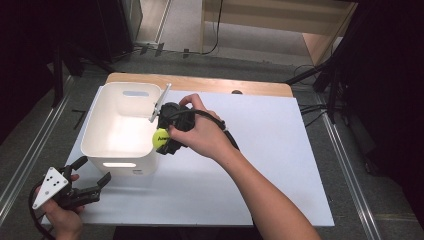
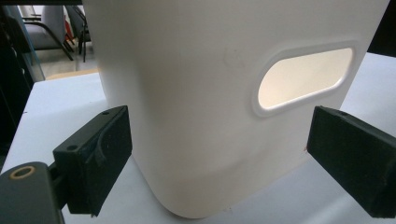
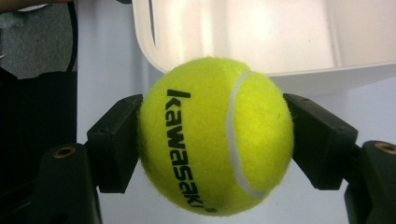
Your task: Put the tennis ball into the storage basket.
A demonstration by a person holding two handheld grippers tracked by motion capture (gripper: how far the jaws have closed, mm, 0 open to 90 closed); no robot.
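Observation:
A yellow tennis ball (image 1: 161,138) (image 3: 215,135) with black lettering is clamped between the jaws of my right gripper (image 1: 163,140) (image 3: 212,142), which is shut on it. The ball hangs at the right rim of a white plastic bin (image 1: 120,127) (image 3: 261,32), near its front corner. My left gripper (image 1: 95,172) (image 2: 219,158) rests at the table's front left with its jaws wide open. It faces the bin's front wall (image 2: 210,93) and oval handle slot (image 2: 303,79), and nothing lies between its pads.
The bin stands on a white board (image 1: 260,150) laid over a wooden table (image 1: 200,82). Grey floor and metal rails (image 1: 30,145) run along both sides. Dark stands and cables (image 1: 320,75) are at the back right.

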